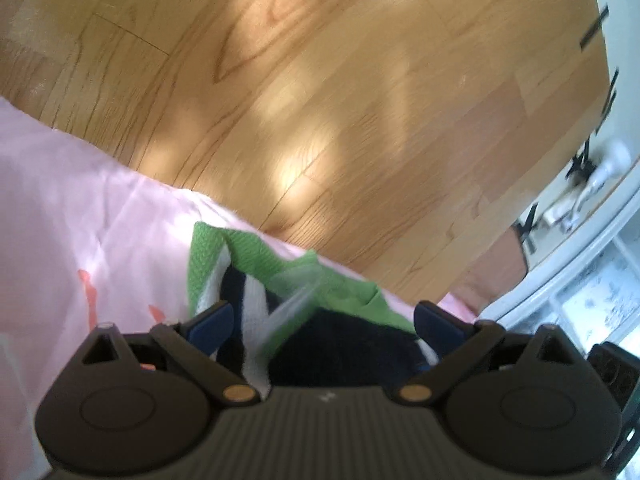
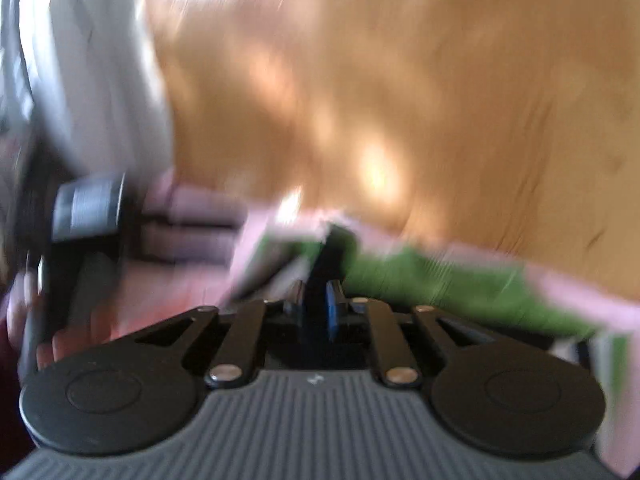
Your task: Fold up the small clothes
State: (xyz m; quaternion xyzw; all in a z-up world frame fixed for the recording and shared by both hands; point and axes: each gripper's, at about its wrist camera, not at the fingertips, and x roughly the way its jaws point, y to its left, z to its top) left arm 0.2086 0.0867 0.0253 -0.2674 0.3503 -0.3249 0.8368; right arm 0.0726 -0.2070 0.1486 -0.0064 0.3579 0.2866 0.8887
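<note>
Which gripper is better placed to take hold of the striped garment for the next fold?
Probably left. The left gripper stands open with the green, navy and white striped garment between its fingers, on the pink sheet. The right gripper is nearly closed; its view is too blurred to judge.

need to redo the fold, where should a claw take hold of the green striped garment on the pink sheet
Probably the green edge of the garment, the side nearest the wooden floor. There the cloth lies doubled and slightly raised off the pink sheet, giving a lip to pinch. Come in low from the floor side, one finger sliding under the fold. The middle lies flat and offers nothing to pinch.
</note>
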